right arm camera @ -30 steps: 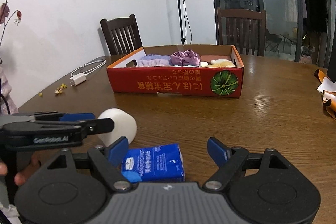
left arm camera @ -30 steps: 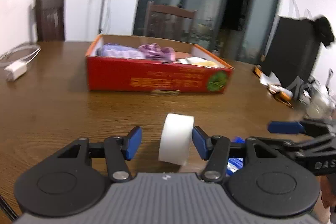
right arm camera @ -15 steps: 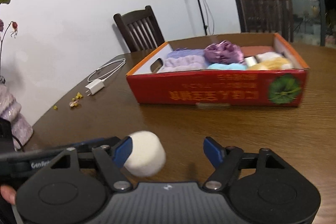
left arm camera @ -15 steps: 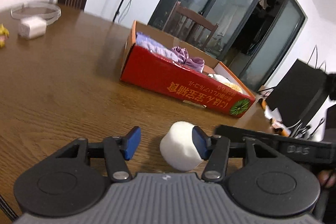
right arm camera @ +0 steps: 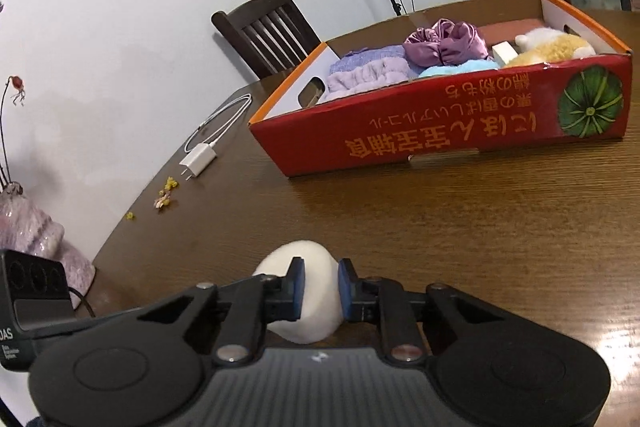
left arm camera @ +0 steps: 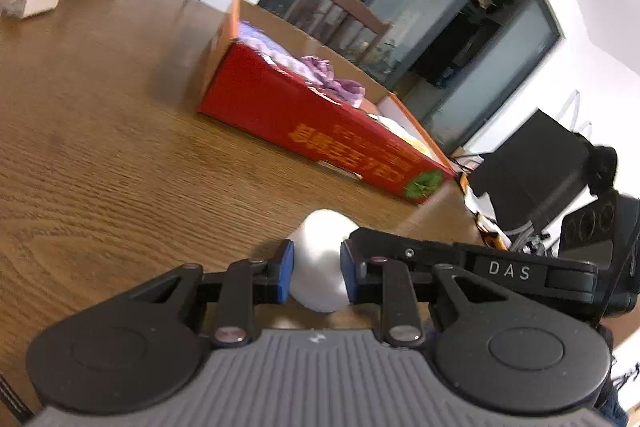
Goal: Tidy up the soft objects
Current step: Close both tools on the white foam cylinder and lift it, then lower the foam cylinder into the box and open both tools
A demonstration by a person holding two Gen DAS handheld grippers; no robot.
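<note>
A white soft roll (left arm camera: 322, 259) sits between the blue pads of my left gripper (left arm camera: 316, 277), which is shut on it above the wooden table. My right gripper (right arm camera: 320, 291) is shut on the same white roll (right arm camera: 298, 259) from the other side. The red cardboard box (right arm camera: 460, 143) stands farther back on the table and holds purple cloths (right arm camera: 444, 41), a light blue cloth and a yellow-white plush (right arm camera: 548, 47). The box also shows in the left wrist view (left arm camera: 320, 135).
A white charger with its cable (right arm camera: 200, 159) lies left of the box near the table edge, with small yellow bits (right arm camera: 166, 193) beside it. A pink vase (right arm camera: 32, 239) stands at the left corner. Dark chairs stand behind the table. Black equipment (left arm camera: 536, 175) sits at the right.
Both grippers have closed on the white roll. The views have tilted and the blue tissue pack has dropped out of the right wrist view.
</note>
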